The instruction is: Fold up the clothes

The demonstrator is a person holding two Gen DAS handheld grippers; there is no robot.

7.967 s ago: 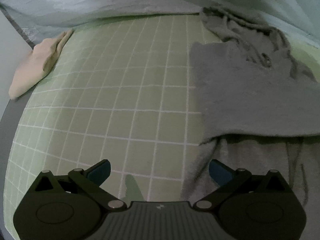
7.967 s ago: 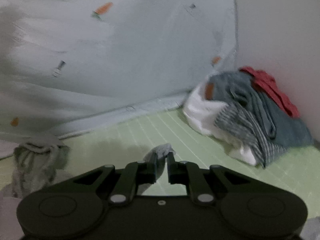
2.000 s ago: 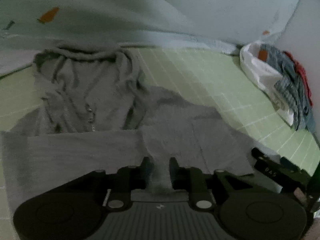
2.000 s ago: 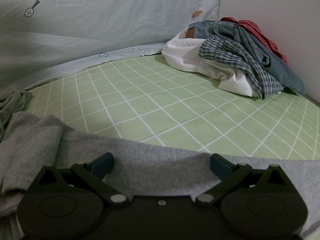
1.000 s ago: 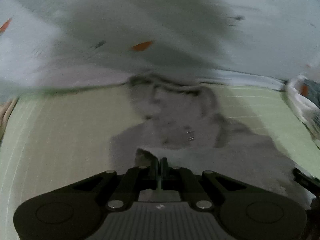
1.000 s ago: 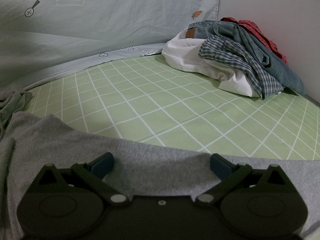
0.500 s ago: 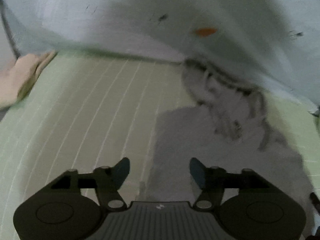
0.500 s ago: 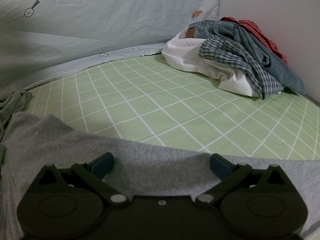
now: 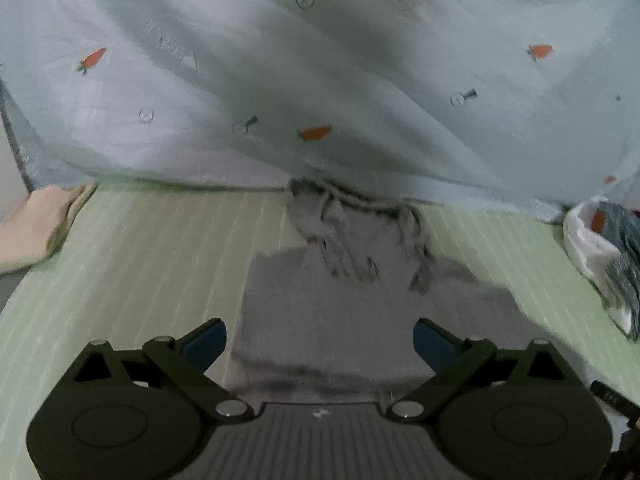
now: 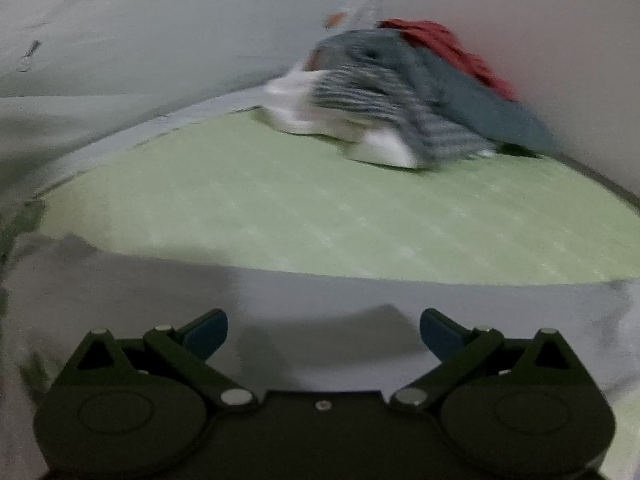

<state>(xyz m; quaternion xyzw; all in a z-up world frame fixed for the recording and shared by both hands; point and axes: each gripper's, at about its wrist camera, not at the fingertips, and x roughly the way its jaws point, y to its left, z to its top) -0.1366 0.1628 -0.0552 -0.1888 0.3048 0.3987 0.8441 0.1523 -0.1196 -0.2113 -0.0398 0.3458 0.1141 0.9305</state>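
Note:
A grey hooded sweatshirt (image 9: 340, 300) lies flat on the green checked bed sheet (image 9: 140, 260), its hood at the far end against the pale quilt. My left gripper (image 9: 320, 338) hovers above its near part; its jaws are opening wide and nothing is between them. In the blurred right wrist view the same grey sweatshirt (image 10: 320, 292) spreads under my right gripper (image 10: 324, 332), which stands open and holds nothing. The blue pads (image 10: 206, 330) are apart from the cloth.
A pale quilt with carrot prints (image 9: 320, 80) rises behind the sweatshirt. A beige folded cloth (image 9: 36, 228) lies at the far left. A pile of clothes (image 10: 400, 92) in white, checked, denim and red sits at the far right by the wall (image 10: 540, 20).
My left gripper let go of the grey cloth, opened wide and drew back and up. My right gripper stayed open and shifted; its view is now blurred.

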